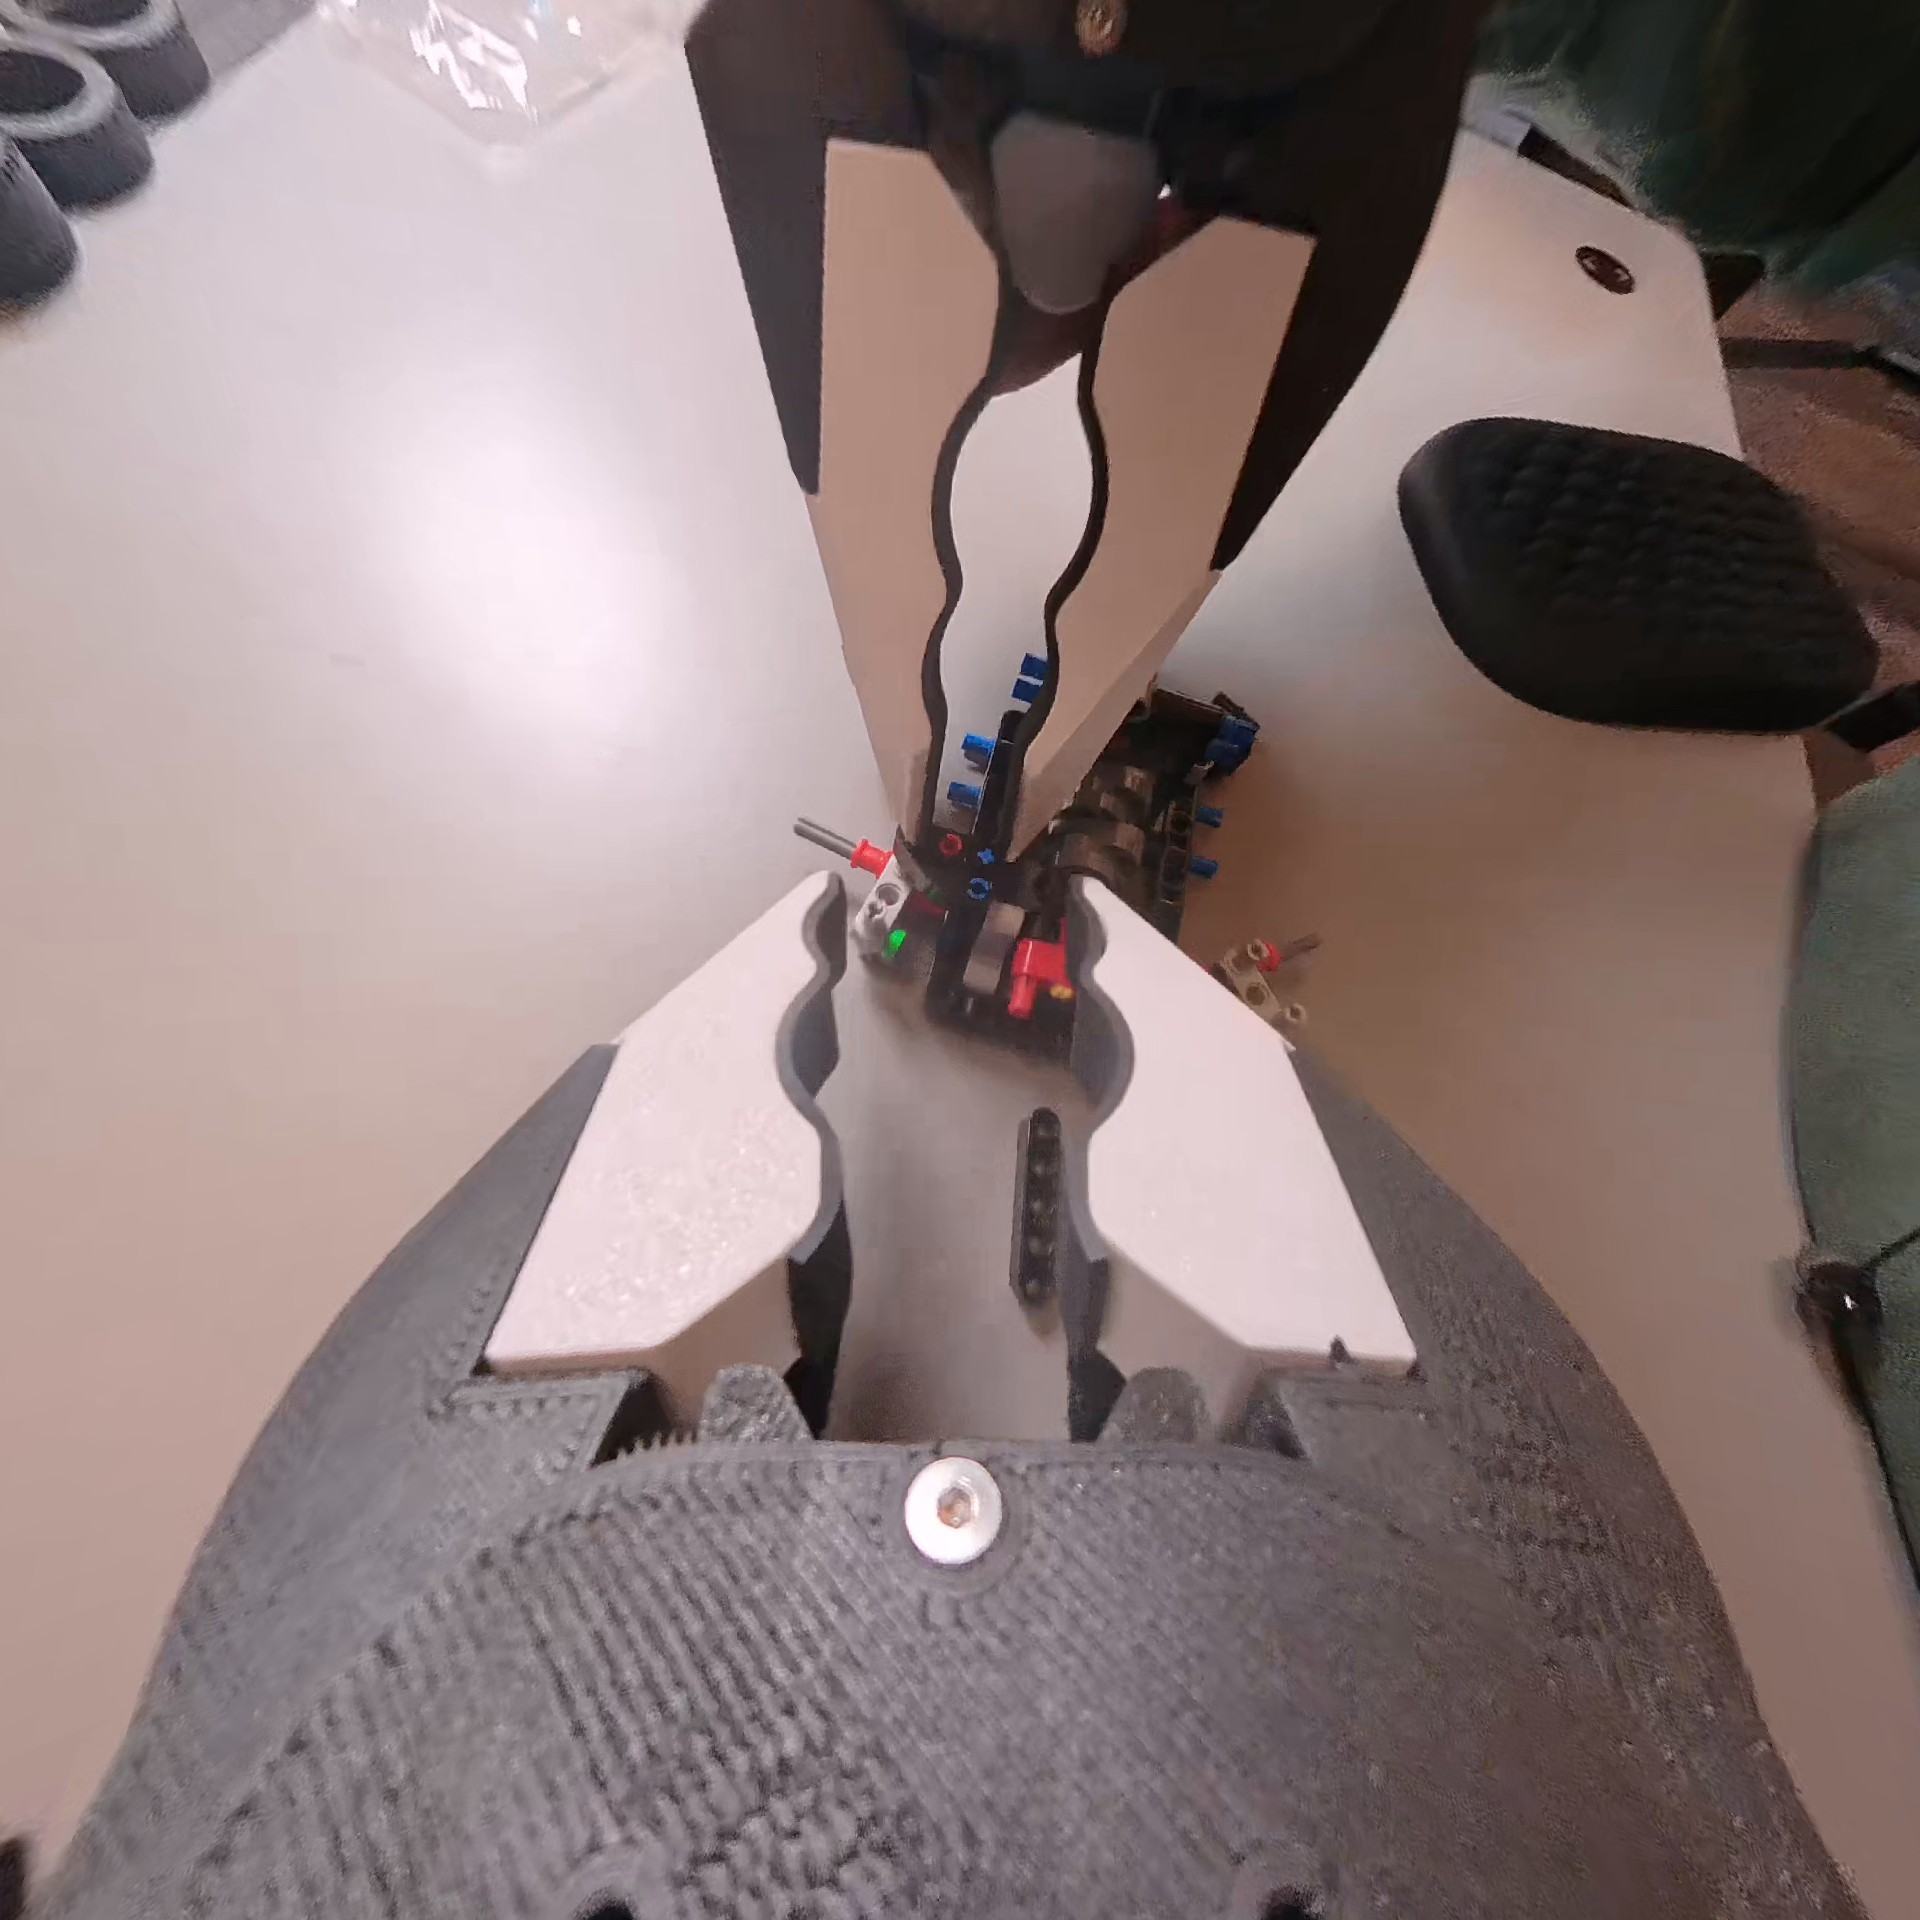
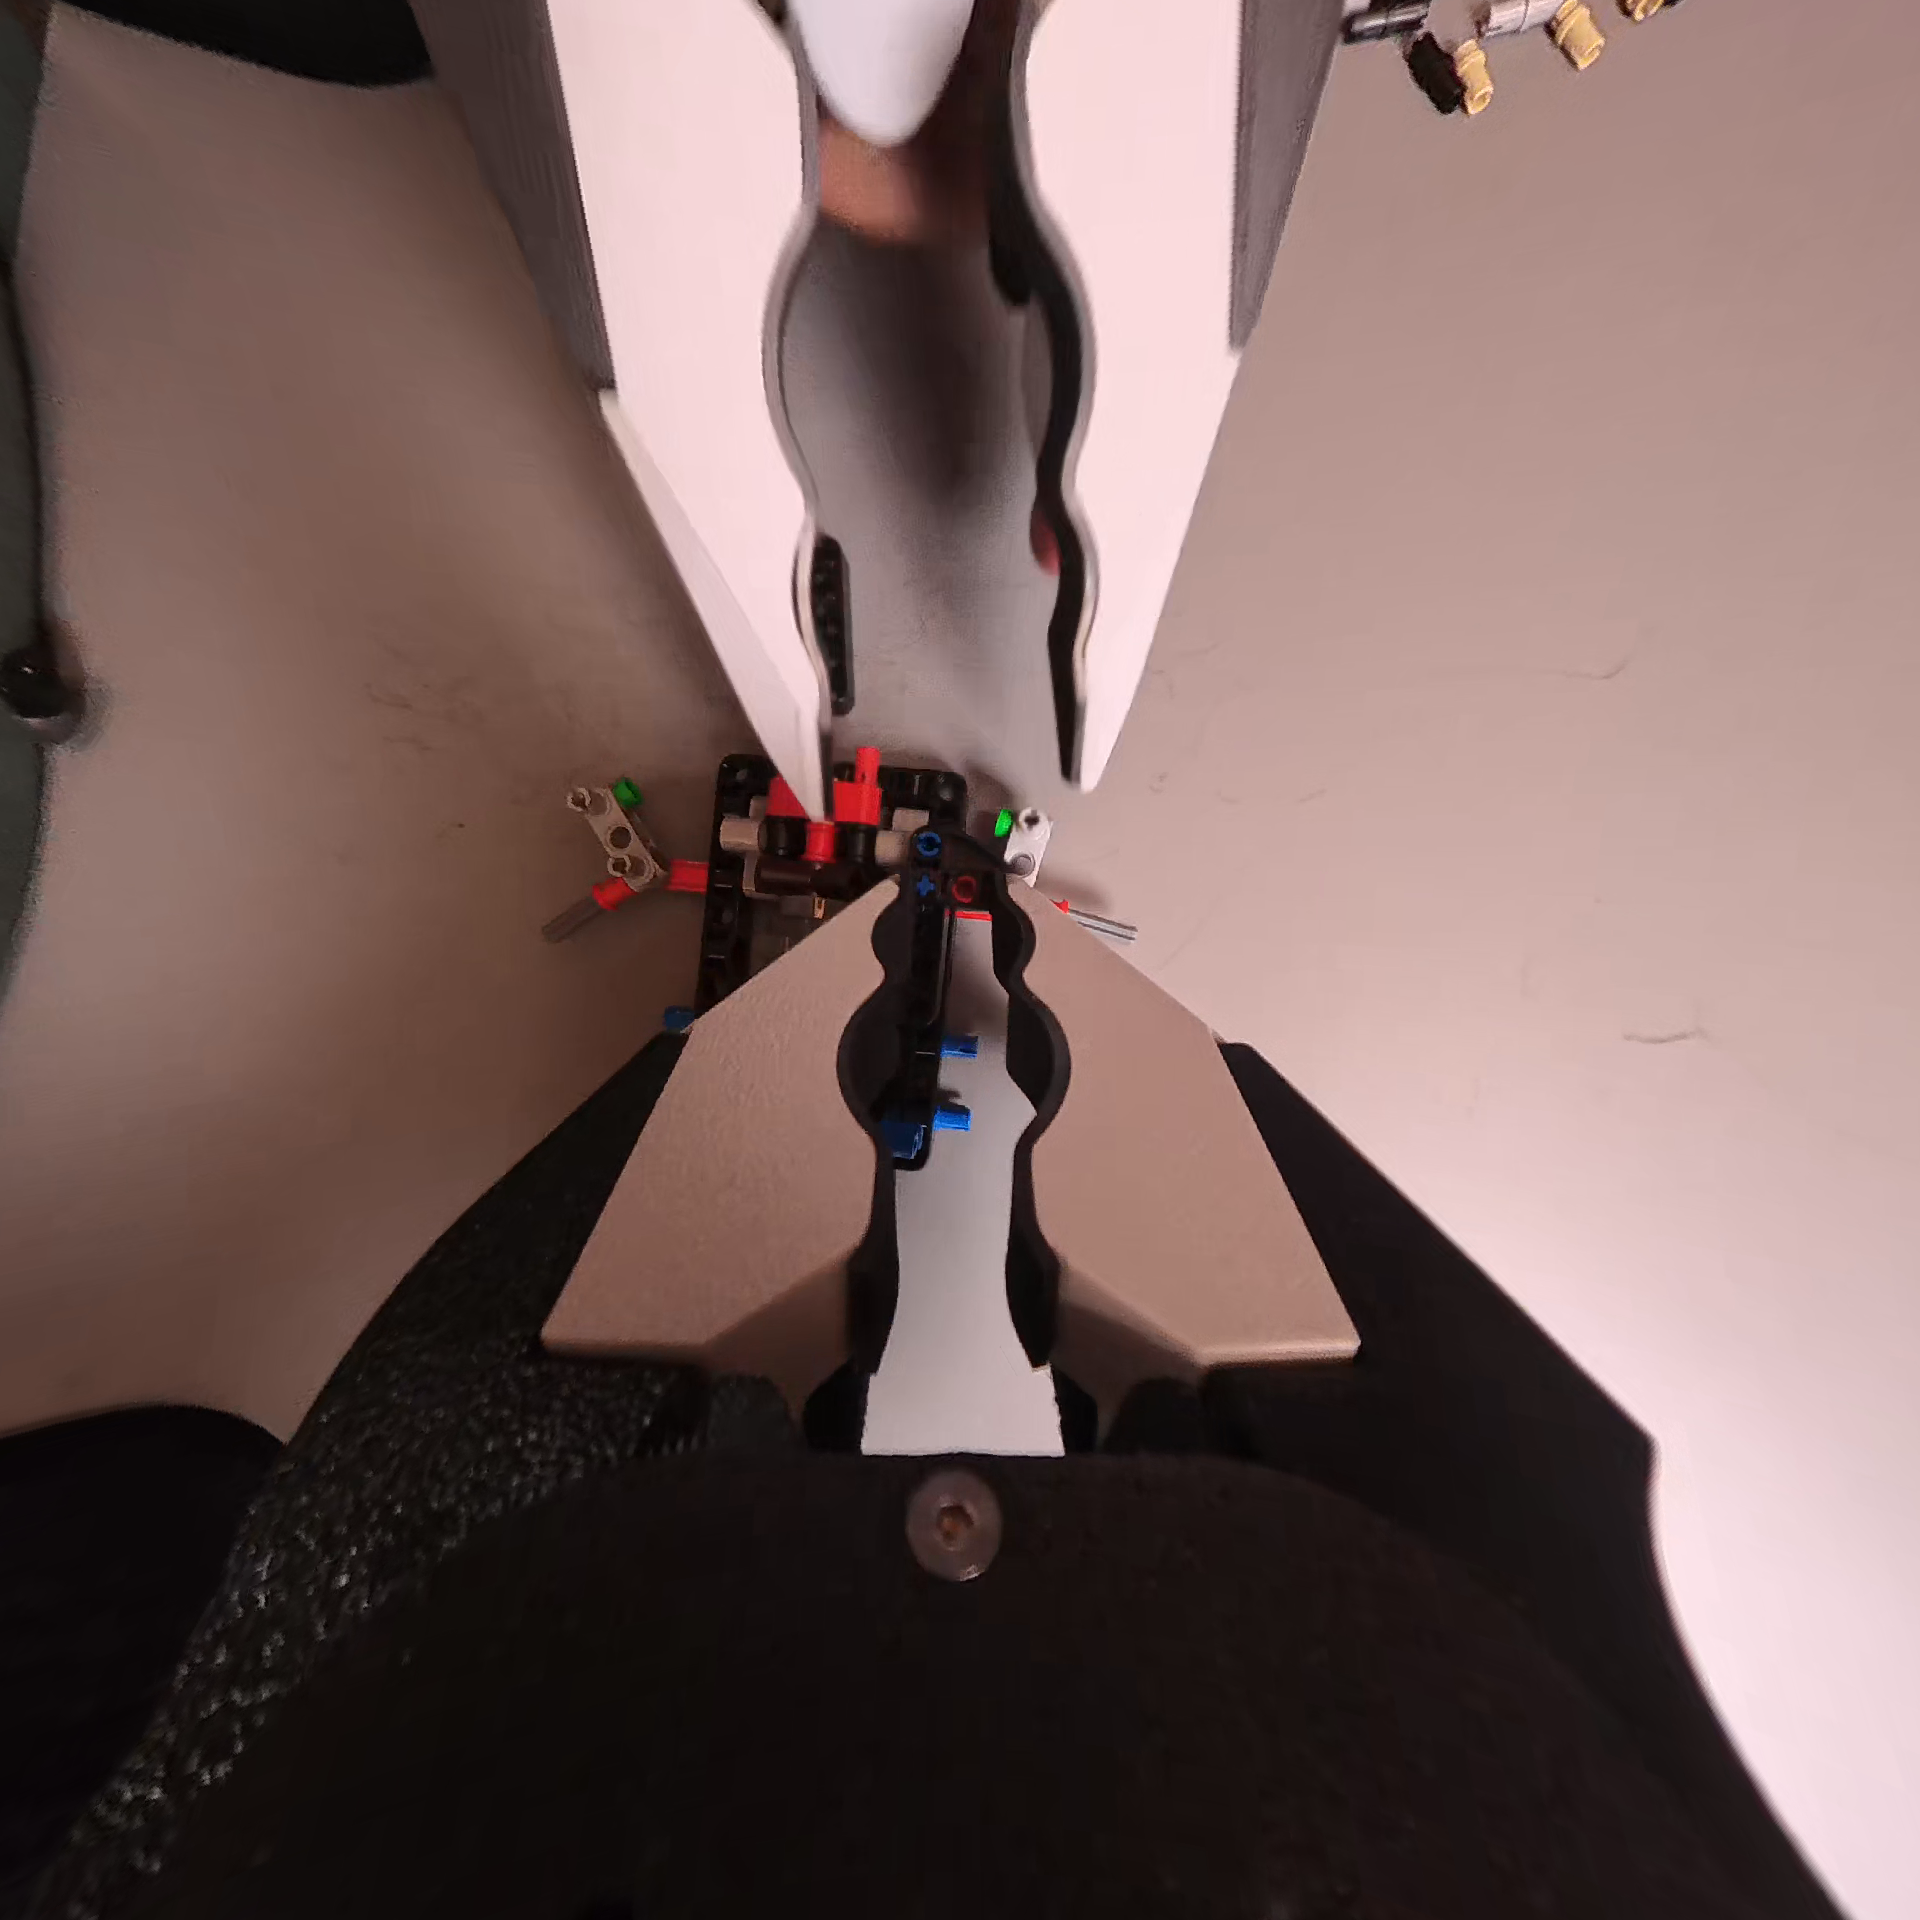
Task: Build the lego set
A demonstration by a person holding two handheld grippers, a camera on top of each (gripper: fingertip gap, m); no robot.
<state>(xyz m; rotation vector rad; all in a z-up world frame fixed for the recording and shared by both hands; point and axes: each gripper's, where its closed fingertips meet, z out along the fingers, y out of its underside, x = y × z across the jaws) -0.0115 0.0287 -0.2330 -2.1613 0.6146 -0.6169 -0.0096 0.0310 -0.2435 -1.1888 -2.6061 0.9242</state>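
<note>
The Lego assembly [image 1: 997, 961], a black frame with red, grey and blue parts, lies on the white table [image 1: 416, 520]; it also shows in the right wrist view [image 2: 821, 831]. My left gripper [image 1: 966, 899] is open, its white fingers on either side of the assembly's near end. A loose black beam [image 1: 1039, 1205] lies on the table between those fingers. My right gripper [image 2: 948, 894] is shut on a black beam with blue pins [image 2: 925, 1029] and holds its end against the assembly. In the left wrist view the right gripper [image 1: 971, 826] comes down from above.
A tan connector with pins [image 1: 1262, 971] lies right of the assembly. A white piece with a green pin [image 2: 1023, 831] sits on its other side. Black tyres [image 1: 62, 125] and a clear bag [image 1: 499, 52] are far left. A black chair seat [image 1: 1631, 571] stands past the table edge. The grippers are tip to tip, or close to it.
</note>
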